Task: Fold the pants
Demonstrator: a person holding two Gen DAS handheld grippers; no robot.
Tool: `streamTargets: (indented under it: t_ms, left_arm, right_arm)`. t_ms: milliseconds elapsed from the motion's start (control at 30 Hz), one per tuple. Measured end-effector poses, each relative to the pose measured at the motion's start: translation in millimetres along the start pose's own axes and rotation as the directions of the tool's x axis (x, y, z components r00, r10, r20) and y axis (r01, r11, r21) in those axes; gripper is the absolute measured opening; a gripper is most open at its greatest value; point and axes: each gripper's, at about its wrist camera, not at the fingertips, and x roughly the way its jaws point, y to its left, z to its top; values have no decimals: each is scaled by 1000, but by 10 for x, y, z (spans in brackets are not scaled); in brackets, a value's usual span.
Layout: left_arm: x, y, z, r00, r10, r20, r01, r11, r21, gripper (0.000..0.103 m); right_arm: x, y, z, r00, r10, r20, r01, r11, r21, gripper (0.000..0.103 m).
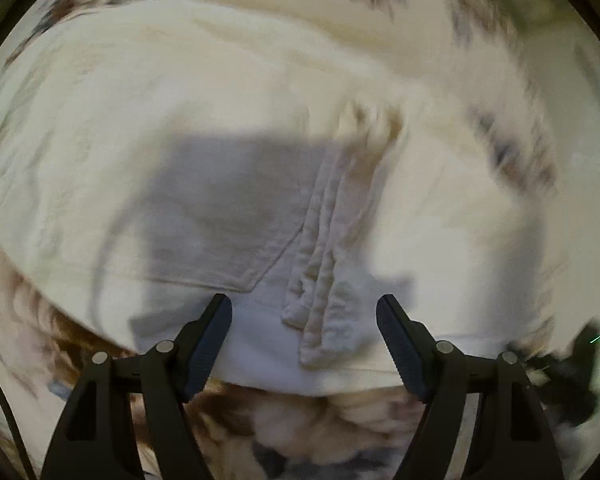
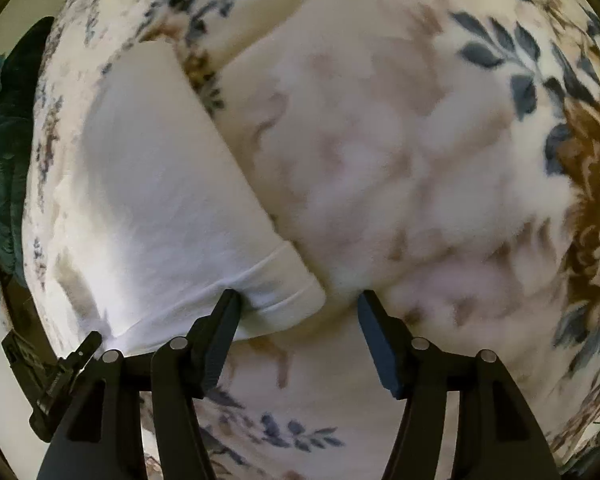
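White woven pants (image 1: 228, 128) flat on fuzzy floral blanket (image 2: 500, 140); hems stitched.

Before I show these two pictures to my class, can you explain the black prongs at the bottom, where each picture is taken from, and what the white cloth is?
The prongs are handheld two-finger tools, each with a camera looking along its fingers. One picture is from the left tool, the other from the right tool. Both are open and hold nothing. The white pants lie on a flowered blanket: the left view shows a pocket, the right view a leg hem.
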Motion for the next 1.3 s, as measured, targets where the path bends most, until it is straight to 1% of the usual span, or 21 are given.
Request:
streamTargets:
  t_ms: [100,133,167,300,333,433,567,600,633,700,733,767,800,867,967,1000,1067,1100,1133,1167,1300]
  left_arm:
    - [-452,447,-49,980,-149,129,166,977,-131,77]
    - [-568,668,-81,968,-189,166,219,958,-188,86]
    - [-637,916,-124,958,-211,196,258,932,-256,88]
    - [-619,1660,-195,949,-140,282,265,840,-473,88]
    - [-566,1862,-203,945,-126,300,275,803,-528,88]
    - [-365,2126,-128,930,-128,344,325,723,-610,88]
    - [-251,2110,93,935,-110,338,318,683,-658,94]
    - [-254,2035,165,929,-110,354,329,681,-654,94]
    - [-312,1995,231,917,-115,382,350,692,-631,93]
    - [-474,1875,320,900,-112,420,360,734,-576,93]
    - [-470,1815,381,902,-106,419,342,767,-543,93]
    - [-438,1756,448,913,-83,401,298,807,-511,93]
    - [-350,1769,496,919,-80,386,283,816,-504,93]
    - [-185,1874,528,926,-91,367,287,802,-524,92]
    - [-188,1968,523,904,-134,406,346,787,-511,91]
    - [-257,1973,468,893,-140,427,363,787,-500,88]
    - [-337,1936,390,882,-127,453,360,803,-475,65]
    - [-384,1912,365,879,-122,461,356,811,-464,50]
    - [-433,1881,330,863,-152,481,385,815,-433,34]
    - [-497,1804,331,858,-151,491,383,826,-415,34]
    - [-762,1242,484,838,-142,528,317,913,-258,34]
  right_arm:
    - [-143,90,-88,997,70,18,-70,998,-1,65]
    - [-193,138,-120,996,90,27,-90,996,-10,67]
    - [-246,197,-159,994,108,37,-107,994,-23,69]
    - [-350,474,-306,988,142,64,-137,988,-72,69]
    - [-357,551,-324,987,146,66,-140,986,-88,69]
    - [-292,752,-390,989,134,54,-126,983,-133,69]
    - [-198,906,-357,992,117,40,-109,981,-159,69]
    - [-185,905,-327,993,116,37,-109,981,-162,69]
    - [-168,923,-308,992,119,35,-111,980,-165,69]
    - [-128,966,-286,992,119,31,-112,979,-171,69]
    - [-99,1014,-275,992,121,30,-114,978,-174,69]
    - [-87,1032,-276,992,122,26,-115,977,-180,69]
    - [-74,1029,-268,993,119,25,-112,977,-183,69]
    - [-44,1024,-265,993,114,18,-109,978,-179,69]
    - [-3,1011,-258,993,119,4,-117,979,-166,69]
    - [3,1004,-259,993,118,5,-116,979,-169,69]
    - [21,999,-255,994,108,5,-105,978,-179,69]
    - [32,996,-250,994,107,5,-104,978,-182,69]
    - [38,987,-251,994,109,4,-106,977,-184,69]
    - [39,977,-251,994,109,4,-106,977,-186,69]
    - [-12,952,-231,992,121,28,-114,975,-191,69]
